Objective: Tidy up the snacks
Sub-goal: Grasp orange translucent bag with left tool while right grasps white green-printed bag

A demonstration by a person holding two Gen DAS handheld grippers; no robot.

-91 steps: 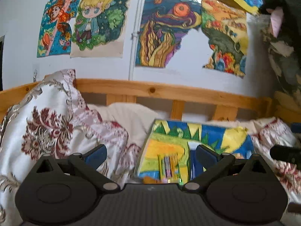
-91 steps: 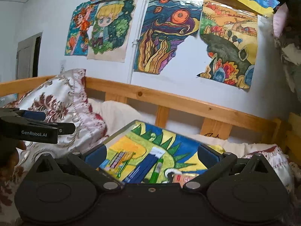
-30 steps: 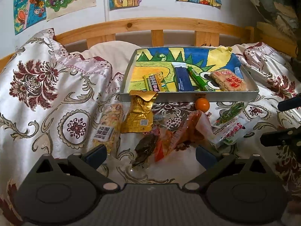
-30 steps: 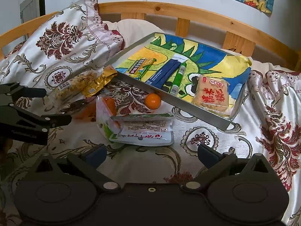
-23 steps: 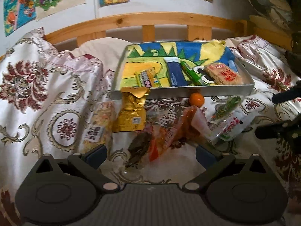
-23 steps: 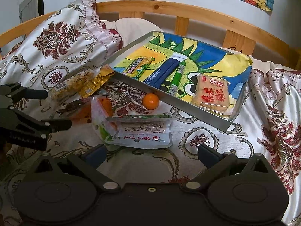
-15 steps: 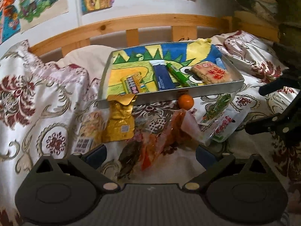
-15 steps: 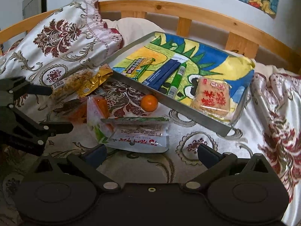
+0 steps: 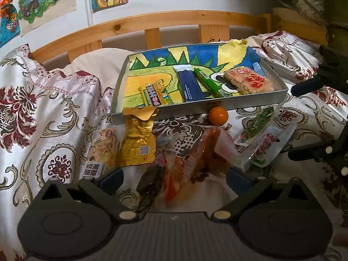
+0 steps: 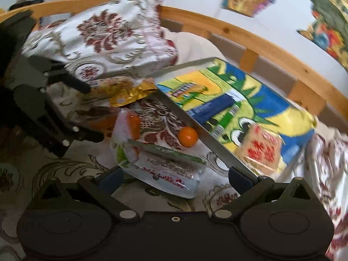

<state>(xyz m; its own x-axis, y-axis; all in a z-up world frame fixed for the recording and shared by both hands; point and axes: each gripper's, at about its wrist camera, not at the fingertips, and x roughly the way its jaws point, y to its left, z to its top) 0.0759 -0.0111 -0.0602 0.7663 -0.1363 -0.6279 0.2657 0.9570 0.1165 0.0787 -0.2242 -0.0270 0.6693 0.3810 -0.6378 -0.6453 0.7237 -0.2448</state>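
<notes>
the step in hand looks like picking the first loose snack: both the left gripper (image 9: 174,177) and the right gripper (image 10: 175,178) are spread wide and empty, low over the pile. the white pouch (image 10: 167,174) lies just before the right one, beside the orange ball (image 10: 188,137) at the tray (image 9: 250,104) wall; next it should close on the pouch. a floral bedspread (image 9: 54,108), wooden headboard (image 9: 152,21), drawings on the wall.
</notes>
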